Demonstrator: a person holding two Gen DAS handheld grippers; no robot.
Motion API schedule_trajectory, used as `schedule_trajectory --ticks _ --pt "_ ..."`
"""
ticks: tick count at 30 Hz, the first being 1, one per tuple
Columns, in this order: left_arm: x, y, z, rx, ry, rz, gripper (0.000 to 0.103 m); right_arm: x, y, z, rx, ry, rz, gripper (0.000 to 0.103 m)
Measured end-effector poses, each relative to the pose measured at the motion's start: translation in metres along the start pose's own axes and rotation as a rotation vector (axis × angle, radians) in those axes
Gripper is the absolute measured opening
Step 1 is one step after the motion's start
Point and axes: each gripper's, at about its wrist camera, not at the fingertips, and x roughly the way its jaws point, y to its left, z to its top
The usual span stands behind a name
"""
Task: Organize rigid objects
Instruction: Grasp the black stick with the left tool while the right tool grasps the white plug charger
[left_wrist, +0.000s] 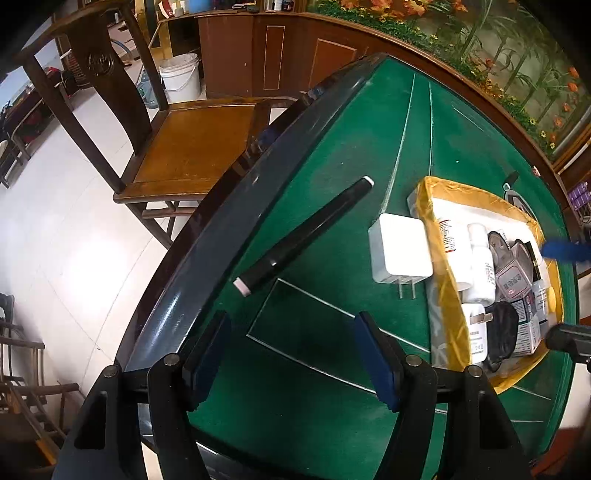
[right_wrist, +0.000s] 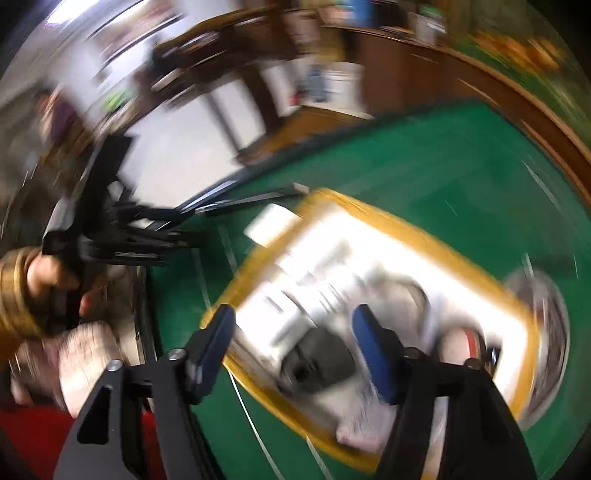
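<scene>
In the left wrist view a long black tube with white end caps (left_wrist: 303, 236) lies slanted on the green table. A white plug charger (left_wrist: 400, 254) lies beside a yellow-taped box (left_wrist: 441, 280) holding white bottles (left_wrist: 480, 262), small packets and a black item (left_wrist: 500, 332). My left gripper (left_wrist: 291, 362) is open and empty, just short of the tube. The right wrist view is blurred by motion. My right gripper (right_wrist: 295, 354) is open and empty above the box (right_wrist: 424, 236).
The green table has a dark raised rim (left_wrist: 207, 236). A wooden chair (left_wrist: 192, 144) stands past that rim, with a white bucket (left_wrist: 181, 77) behind it. A round object (right_wrist: 546, 332) lies by the box's far side. The left hand and its gripper (right_wrist: 92, 236) show at the left.
</scene>
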Motion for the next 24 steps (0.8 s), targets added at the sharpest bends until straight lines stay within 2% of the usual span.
schedule_trajectory --ticks 4,8,12,14,16,18,21,24 --pt "0.002 0.005 0.001 -0.013 0.004 -0.011 0.072 0.034 0.018 0.044 -0.147 0.054 0.001 0.072" --pt "0.005 0.014 0.000 -0.028 0.011 -0.022 0.072 0.087 0.026 0.075 -0.250 0.156 -0.022 0.072" --pt "0.007 0.024 0.001 -0.035 0.015 -0.046 0.072 0.127 0.035 0.079 -0.378 0.259 -0.026 0.072" --pt "0.007 0.026 0.004 -0.033 0.014 -0.065 0.072 0.143 0.038 0.075 -0.440 0.317 -0.059 0.071" --pt "0.008 0.024 0.008 -0.014 0.010 -0.064 0.072 0.151 0.037 0.073 -0.480 0.329 -0.084 0.060" --pt "0.008 0.023 0.013 0.003 0.008 -0.059 0.072 0.155 0.032 0.076 -0.444 0.324 -0.061 0.055" --pt "0.009 0.024 0.021 0.016 0.002 -0.067 0.072 0.152 0.027 0.079 -0.371 0.293 -0.046 0.054" --pt "0.006 0.024 0.027 0.028 -0.012 -0.076 0.072 0.123 0.017 0.085 -0.247 0.196 0.008 0.053"
